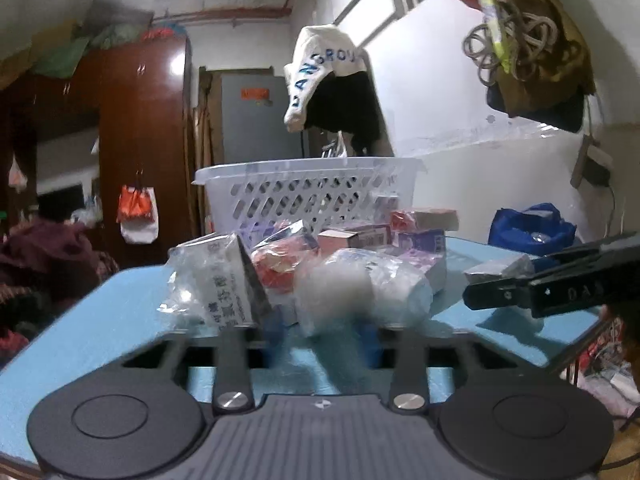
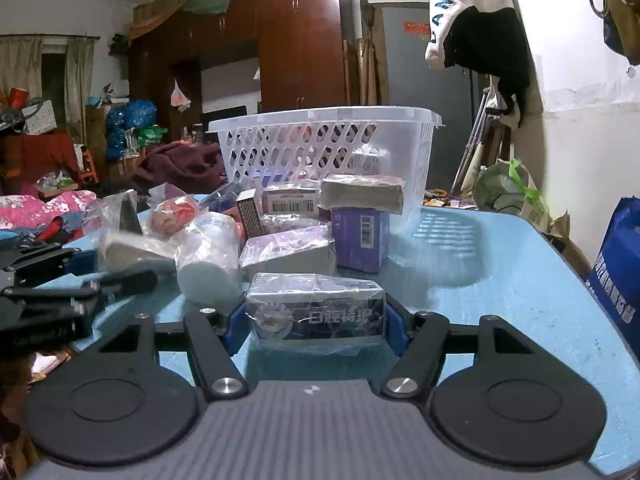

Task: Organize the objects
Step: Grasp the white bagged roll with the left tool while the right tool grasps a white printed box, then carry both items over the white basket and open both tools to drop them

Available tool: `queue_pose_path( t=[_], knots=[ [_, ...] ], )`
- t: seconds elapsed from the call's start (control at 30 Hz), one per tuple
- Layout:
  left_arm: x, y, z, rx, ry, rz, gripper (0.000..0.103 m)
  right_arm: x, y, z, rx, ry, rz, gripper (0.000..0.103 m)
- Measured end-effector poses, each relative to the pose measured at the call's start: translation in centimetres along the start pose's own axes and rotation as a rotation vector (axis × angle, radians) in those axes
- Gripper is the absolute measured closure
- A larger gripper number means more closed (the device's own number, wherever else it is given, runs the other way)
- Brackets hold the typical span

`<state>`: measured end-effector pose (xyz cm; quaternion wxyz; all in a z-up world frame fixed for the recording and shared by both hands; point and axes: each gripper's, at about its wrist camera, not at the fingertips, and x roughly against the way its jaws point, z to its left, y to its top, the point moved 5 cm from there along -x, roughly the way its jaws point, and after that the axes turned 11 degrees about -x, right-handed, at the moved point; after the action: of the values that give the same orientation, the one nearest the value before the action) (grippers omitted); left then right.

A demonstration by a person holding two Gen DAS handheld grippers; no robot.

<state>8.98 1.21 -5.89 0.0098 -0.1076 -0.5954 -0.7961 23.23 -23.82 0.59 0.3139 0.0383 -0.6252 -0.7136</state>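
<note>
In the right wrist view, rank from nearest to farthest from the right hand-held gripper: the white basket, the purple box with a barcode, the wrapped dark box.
1. Wrapped dark box: between the blue fingers of the right hand-held gripper.
2. Purple box with a barcode: mid-table, slightly right, in the pile.
3. White basket: behind the pile, at the table's far end.

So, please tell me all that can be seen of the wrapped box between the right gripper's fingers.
The wrapped box is a dark rectangular carton sealed in clear, shiny, crinkled film, with pale printed characters and a round emblem on its front. It lies flat and lengthwise on the blue table, in front of the pile. The right gripper has a blue pad against each short end.
</note>
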Motion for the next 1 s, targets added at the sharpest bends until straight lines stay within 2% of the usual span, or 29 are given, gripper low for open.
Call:
queue_pose_path(
  t=[0.03, 0.2, 0.23, 0.27, 0.3, 0.6, 0.73, 0.87, 0.93, 1.0],
  knots=[
    [0.0, 0.1, -0.2, -0.011, -0.003, -0.005, 0.033, 0.0, 0.0, -0.1, -0.001, 0.001, 0.003, 0.035],
    [-0.2, 0.1, -0.9, -0.043, 0.004, -0.007, 0.032, 0.0, -0.1, -0.2, -0.004, 0.003, 0.003, 0.035],
    [-0.3, 0.1, -0.8, -0.033, -0.001, -0.005, 0.038, 0.0, -0.2, -0.2, -0.004, 0.002, 0.002, 0.035],
    [-0.3, 0.0, -0.7, -0.020, -0.009, -0.002, 0.057, 0.0, -0.2, -0.2, -0.005, 0.002, 0.000, 0.035],
    [-0.3, -0.1, -0.5, -0.011, -0.013, 0.006, 0.060, 0.2, -0.2, -0.3, -0.006, 0.001, -0.002, 0.035],
    [1.5, 0.9, 0.1, 0.024, -0.029, -0.083, 0.061, 1.8, 1.1, -0.4, -0.024, 0.026, -0.053, 0.035],
    [1.8, 4.0, 1.5, 0.047, -0.037, -0.144, 0.061, 2.5, 4.9, 0.8, 0.023, 0.032, -0.129, 0.035],
    [-1.0, 9.6, 4.8, 0.118, -0.083, -0.165, 0.061, -0.2, 12.3, 2.6, 0.091, 0.024, -0.223, 0.035],
    [-4.1, 12.9, 7.1, 0.173, -0.084, -0.149, 0.061, -3.3, 15.5, 2.7, 0.100, -0.009, -0.217, 0.035],
    [-7.3, 15.0, 9.0, 0.221, -0.078, -0.114, 0.061, -7.0, 17.9, 2.4, 0.091, -0.019, -0.155, 0.035]
  ],
)
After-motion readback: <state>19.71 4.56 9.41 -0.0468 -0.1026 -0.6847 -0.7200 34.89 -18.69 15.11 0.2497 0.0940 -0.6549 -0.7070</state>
